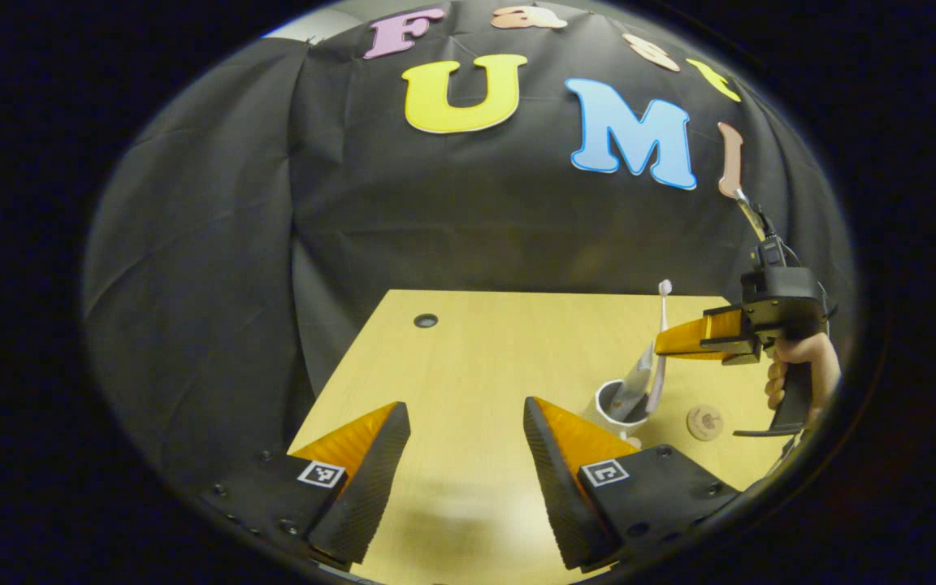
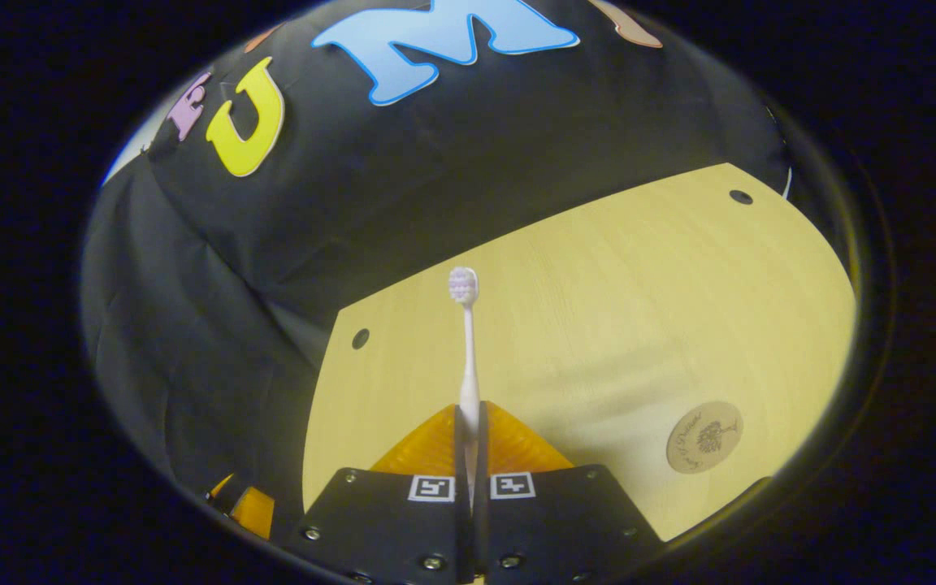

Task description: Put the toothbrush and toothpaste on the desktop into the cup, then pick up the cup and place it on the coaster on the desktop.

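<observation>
Left gripper view, left to right: left gripper (image 1: 464, 455) hovered low over the wooden desktop (image 1: 468, 357), fingers wide apart, nothing between them. A small dark hole (image 1: 426, 320) sat in the desktop near the far left corner. Right of the gripper's right finger stood the white cup (image 1: 616, 406), upright on the desktop. The silvery toothpaste tube (image 1: 637, 380) was inside it, leaning, upper end sticking out above the rim. The toothbrush (image 1: 662, 341) stood upright with its lower end in the cup mouth beside the tube, bristle head up top. The right gripper (image 1: 663, 341) reached in from the right at the brush handle, above the cup, with a hand (image 1: 797, 366) on its grip. Round wooden coaster (image 1: 704, 422) lay flat just right of the cup, apart from it, with nothing on it.

Right gripper view: far left, a bit of the other gripper peeked at the lower edge; too little to tell more. Centre, the right gripper (image 2: 472, 439) had its fingers closed together, pinching the toothbrush (image 2: 468, 357) handle; the shaft rose straight up to the bristle head. Whether the brush tip touched the cup bottom could not be told. The coaster (image 2: 704, 436) lay lower right on the desktop (image 2: 639, 309), bare, with a printed mark on it.
</observation>
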A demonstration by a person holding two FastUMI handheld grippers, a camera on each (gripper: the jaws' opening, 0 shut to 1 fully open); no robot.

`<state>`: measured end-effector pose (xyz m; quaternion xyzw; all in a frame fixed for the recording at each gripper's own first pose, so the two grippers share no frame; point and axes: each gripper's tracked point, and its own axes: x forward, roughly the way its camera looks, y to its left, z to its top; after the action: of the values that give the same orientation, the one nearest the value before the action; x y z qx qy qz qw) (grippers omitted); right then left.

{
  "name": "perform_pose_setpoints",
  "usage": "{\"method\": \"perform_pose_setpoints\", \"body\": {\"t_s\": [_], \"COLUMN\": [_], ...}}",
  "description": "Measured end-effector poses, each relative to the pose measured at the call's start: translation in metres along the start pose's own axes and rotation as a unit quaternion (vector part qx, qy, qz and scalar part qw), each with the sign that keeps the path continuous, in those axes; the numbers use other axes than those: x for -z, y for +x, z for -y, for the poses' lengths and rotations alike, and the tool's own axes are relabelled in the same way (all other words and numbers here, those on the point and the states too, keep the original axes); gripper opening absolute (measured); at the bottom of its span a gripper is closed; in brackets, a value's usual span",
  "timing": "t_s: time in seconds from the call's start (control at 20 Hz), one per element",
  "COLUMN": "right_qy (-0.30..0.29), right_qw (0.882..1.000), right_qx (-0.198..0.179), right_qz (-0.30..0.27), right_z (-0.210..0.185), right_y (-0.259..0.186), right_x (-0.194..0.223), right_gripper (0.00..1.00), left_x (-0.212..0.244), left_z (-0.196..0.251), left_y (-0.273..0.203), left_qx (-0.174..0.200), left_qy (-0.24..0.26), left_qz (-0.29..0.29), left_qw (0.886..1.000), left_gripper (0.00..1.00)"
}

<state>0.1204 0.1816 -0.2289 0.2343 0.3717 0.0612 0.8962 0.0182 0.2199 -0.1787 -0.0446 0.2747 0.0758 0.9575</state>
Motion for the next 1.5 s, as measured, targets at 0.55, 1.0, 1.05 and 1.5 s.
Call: {"method": "perform_pose_setpoints", "body": {"t_s": [0.55,1.0,1.05,1.5], "right_qy": [-0.11,-0.135,-0.14,-0.1], "right_qw": [0.989,0.987,0.987,0.991], "right_qx": [0.002,-0.012,-0.008,0.03], "right_qz": [0.098,0.081,0.082,0.087], "right_z": [0.001,0.002,0.006,0.064], "right_y": [0.011,-0.007,-0.012,-0.052], "right_x": [0.036,0.074,0.074,0.054], "right_gripper": [0.03,0.48,0.51,0.51], "left_x": [0.006,0.021,0.023,0.029], "left_z": [0.008,0.047,0.053,0.125], "left_y": [0.0,0.005,0.006,0.022], "left_qx": [0.017,0.057,0.064,0.136], "left_qy": [0.006,0.032,0.032,0.056], "left_qz": [-0.019,-0.041,-0.047,-0.088], "left_qw": [1.0,0.997,0.996,0.985], "left_gripper": [0.86,0.87,0.88,0.87]}}
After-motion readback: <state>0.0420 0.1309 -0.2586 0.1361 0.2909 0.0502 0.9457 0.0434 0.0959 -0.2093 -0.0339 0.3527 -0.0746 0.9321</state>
